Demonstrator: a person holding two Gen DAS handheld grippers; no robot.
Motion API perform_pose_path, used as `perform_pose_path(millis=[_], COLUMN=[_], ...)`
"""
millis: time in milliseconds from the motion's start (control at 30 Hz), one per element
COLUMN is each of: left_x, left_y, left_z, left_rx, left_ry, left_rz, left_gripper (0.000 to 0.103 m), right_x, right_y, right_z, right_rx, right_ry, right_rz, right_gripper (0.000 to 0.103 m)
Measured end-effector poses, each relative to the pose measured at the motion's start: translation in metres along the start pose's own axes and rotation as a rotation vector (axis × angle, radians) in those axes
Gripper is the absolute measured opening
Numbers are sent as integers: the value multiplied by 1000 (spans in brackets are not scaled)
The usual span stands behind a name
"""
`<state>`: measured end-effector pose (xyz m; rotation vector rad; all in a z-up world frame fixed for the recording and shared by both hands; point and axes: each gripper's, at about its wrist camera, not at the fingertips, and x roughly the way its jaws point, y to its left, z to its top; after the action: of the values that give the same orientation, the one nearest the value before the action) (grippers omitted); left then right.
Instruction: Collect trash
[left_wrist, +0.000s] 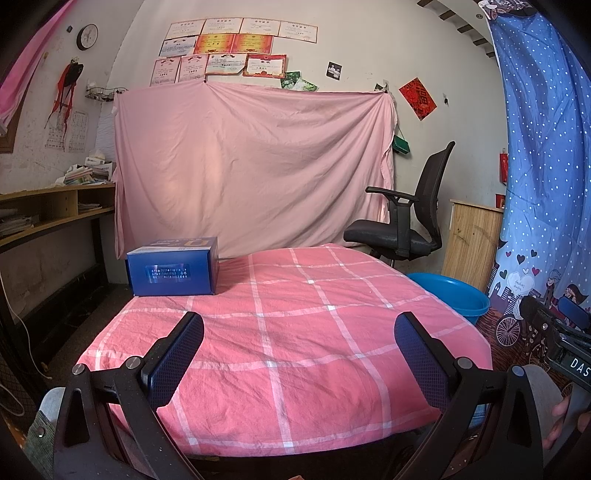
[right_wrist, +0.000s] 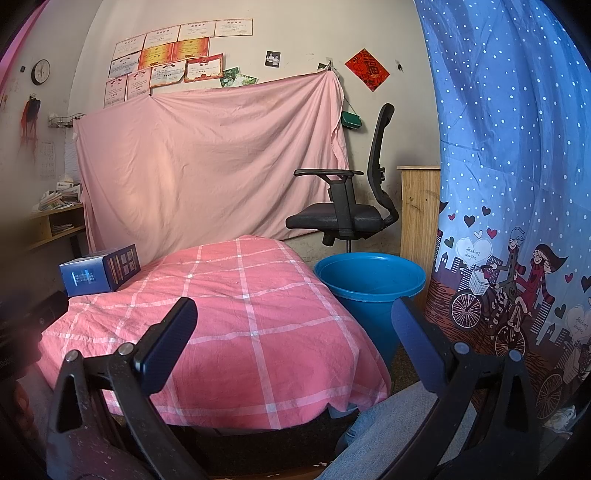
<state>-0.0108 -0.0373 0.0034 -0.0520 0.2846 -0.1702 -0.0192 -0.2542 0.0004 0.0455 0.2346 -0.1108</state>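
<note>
A blue cardboard box (left_wrist: 173, 266) (right_wrist: 99, 272) lies on the far left corner of a table covered with a pink checked cloth (left_wrist: 295, 332) (right_wrist: 229, 314). A blue plastic bin (left_wrist: 452, 297) (right_wrist: 369, 291) stands on the floor off the table's right side. My left gripper (left_wrist: 299, 347) hangs open over the near part of the cloth, nothing between its fingers. My right gripper (right_wrist: 295, 336) is open too, over the table's near right corner, with the bin just beyond its right finger (right_wrist: 417, 339). The right gripper's body (left_wrist: 554, 332) shows at the edge of the left wrist view.
A black office chair (left_wrist: 402, 218) (right_wrist: 347, 199) and a wooden cabinet (left_wrist: 472, 240) (right_wrist: 419, 210) stand behind the bin. A blue dotted curtain (right_wrist: 517, 184) hangs on the right. A pink sheet (left_wrist: 251, 166) covers the back wall; shelves (left_wrist: 55, 210) line the left.
</note>
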Motion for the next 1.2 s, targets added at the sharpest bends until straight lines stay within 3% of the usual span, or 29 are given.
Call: perform_pose_path(millis=[1200], left_x=[0], left_y=[0], left_z=[-1], left_rx=[2], left_ry=[-2], left_rz=[0], left_gripper=[101], right_x=[1], right_y=[3], right_z=[0], right_rx=[3], right_ry=[-2], right_rz=[3], right_gripper=[103])
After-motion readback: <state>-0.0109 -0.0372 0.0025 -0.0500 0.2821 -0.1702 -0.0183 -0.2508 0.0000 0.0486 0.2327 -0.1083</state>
